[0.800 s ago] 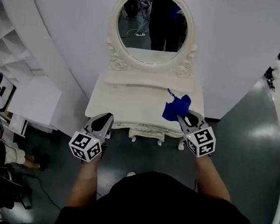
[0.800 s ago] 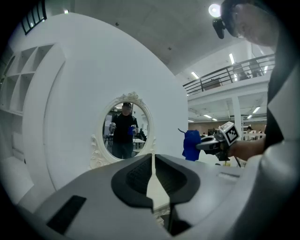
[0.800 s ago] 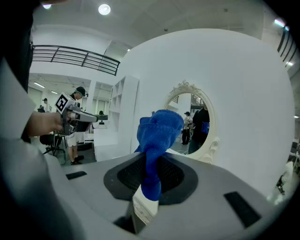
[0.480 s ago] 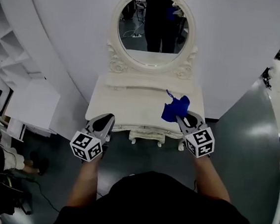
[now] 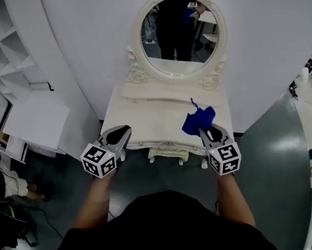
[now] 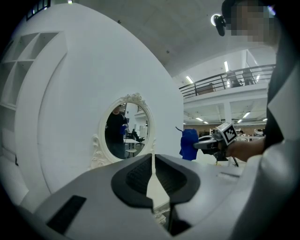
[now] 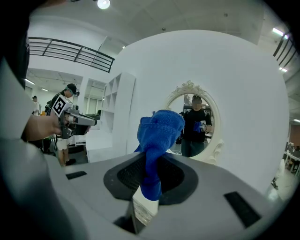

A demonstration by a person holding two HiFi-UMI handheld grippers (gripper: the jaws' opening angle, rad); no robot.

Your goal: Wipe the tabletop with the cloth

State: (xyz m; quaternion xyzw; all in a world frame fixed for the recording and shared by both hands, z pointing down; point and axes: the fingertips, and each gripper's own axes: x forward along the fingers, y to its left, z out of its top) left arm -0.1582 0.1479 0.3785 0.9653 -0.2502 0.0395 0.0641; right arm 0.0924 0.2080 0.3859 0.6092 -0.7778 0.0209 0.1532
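The right gripper is clenched on the cloth, a blue terry rag that bunches up out of the jaws and stands above them. In the head view the cloth sits over the right part of the white tabletop, near the back edge; whether it touches the surface cannot be told. The left gripper has its jaws drawn together with only a thin slit between them and nothing in it, and it is held at the table's front left corner, well apart from the cloth. Each gripper carries a cube faced with black-and-white square markers, the only print that shows. Behind the tabletop an oval mirror in a carved white frame reflects a person in dark clothes.
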